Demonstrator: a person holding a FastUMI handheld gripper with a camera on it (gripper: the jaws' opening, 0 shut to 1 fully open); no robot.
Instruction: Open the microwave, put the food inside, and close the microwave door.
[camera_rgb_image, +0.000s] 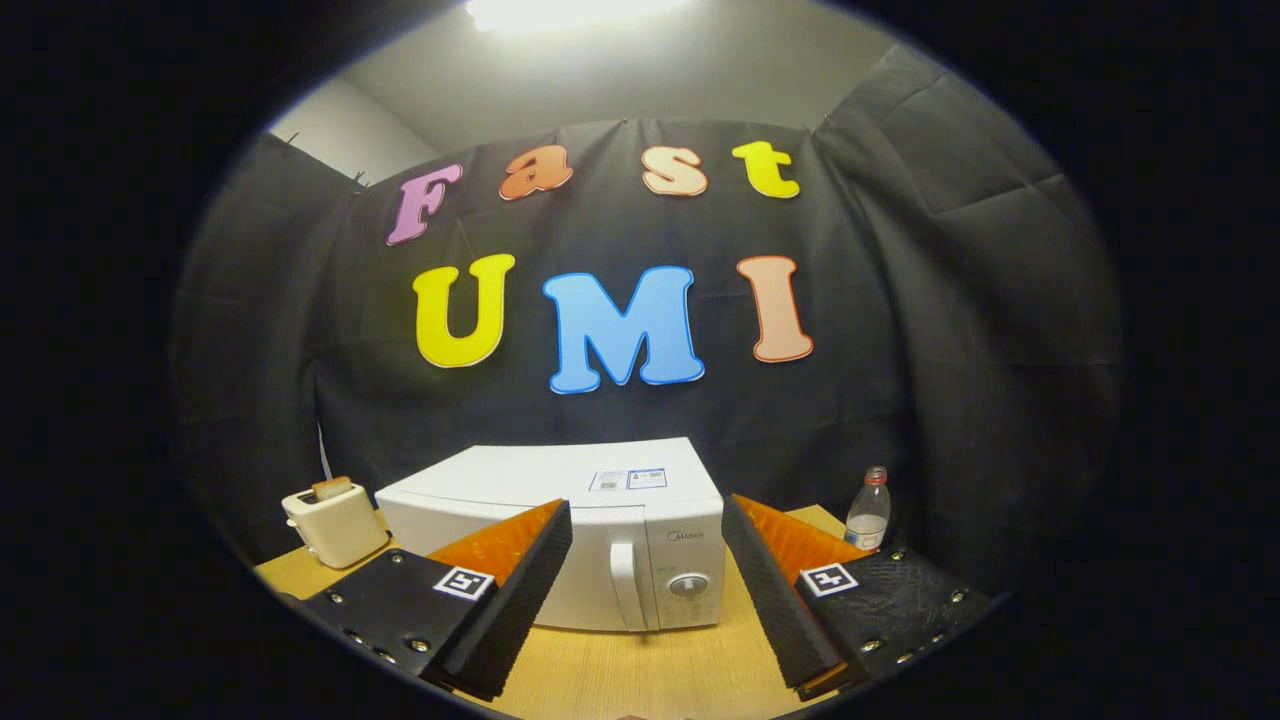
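A white microwave (560, 500) stands on the wooden table (640, 670) against the booth wall, its door shut. Its vertical handle (628, 585) and a round dial (690, 585) face me, seen between my fingers. My gripper (645, 560) is open, held above the table a short way in front of the microwave, with nothing between its fingers. The left finger (520, 590) overlaps the left part of the door; the right finger (770, 590) stands just right of the control panel.
A small cream toaster (335, 522) with a slice in its slot sits left of the microwave. A clear plastic bottle (868, 510) stands to the microwave's right, near the wall. Bare wooden tabletop lies ahead of the fingers.
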